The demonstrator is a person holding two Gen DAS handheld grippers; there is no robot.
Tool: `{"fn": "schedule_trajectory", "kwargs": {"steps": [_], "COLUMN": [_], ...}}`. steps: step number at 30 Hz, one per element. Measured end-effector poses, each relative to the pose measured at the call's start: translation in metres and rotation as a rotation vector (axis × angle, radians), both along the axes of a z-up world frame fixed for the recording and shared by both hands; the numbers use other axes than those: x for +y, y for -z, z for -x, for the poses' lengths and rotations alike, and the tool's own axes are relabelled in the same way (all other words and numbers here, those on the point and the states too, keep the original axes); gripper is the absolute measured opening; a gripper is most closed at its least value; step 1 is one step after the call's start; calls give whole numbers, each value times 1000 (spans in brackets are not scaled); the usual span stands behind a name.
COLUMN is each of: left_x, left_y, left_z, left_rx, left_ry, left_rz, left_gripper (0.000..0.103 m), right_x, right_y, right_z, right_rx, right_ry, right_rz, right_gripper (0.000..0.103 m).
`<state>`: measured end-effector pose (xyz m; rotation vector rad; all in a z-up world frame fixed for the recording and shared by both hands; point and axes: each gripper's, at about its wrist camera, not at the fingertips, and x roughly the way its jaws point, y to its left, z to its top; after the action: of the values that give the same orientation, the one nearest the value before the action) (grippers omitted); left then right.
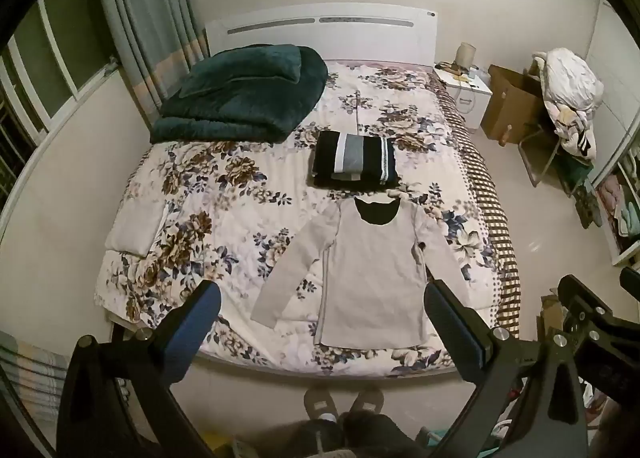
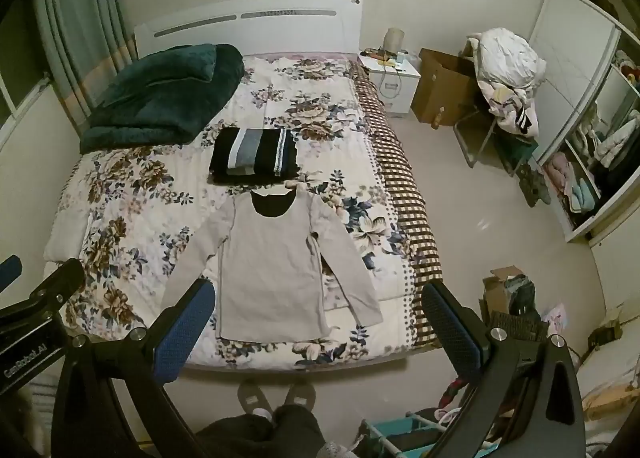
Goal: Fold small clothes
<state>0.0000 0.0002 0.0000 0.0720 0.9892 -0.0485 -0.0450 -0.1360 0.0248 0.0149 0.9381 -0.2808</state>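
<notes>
A pale grey long-sleeved cotton top with a dark lining at the scooped neck [image 1: 374, 270] lies flat and face-up on the floral-print quilted bedspread [image 1: 224, 194], its hem towards the foot of the bed and both sleeves spread outward and down. No fold has been made in it yet, as far as either view shows. Just beyond its collar, at 12 o'clock from it, sits a neat folded stack of black knitwear with grey and white stripes [image 1: 353, 160], which I take to be a piece already finished. At 10 o'clock from the stack, near the white headboard [image 1: 320, 24], rests a bulky dark green plush blanket [image 1: 244, 92], folded. So the job looks partly done: one stack is made, and the grey top's sleeves and body are left to fold.

The left gripper [image 1: 322, 304] hangs in the air above the foot of the bed, looking down over the top's hem; its blue-padded fingers [image 1: 200, 314] stand wide apart with nothing between them. The right gripper [image 2: 316, 304] is held level with it at its 3 o'clock side, likewise spread wide and empty, pads [image 2: 448, 318] clear of the cloth. Neither tool touches the garment. The person's slippered feet [image 2: 276, 398] stand at 6 o'clock, just off the bed's edge.
</notes>
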Motion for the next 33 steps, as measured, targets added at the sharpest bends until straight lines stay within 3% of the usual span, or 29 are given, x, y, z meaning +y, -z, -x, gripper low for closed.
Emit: {"fn": "schedule_trajectory", "kwargs": {"steps": [33], "left_x": [-1], "left_y": [0], "left_z": [0], "left_rx": [-13], "left_ry": [2], "left_rz": [14], "left_gripper": [103], "right_x": [-4], "right_y": [-7], "right_z": [-4], "right_rx": [-21], "right_ry": [1], "right_rz": [10], "right_gripper": [103]}}
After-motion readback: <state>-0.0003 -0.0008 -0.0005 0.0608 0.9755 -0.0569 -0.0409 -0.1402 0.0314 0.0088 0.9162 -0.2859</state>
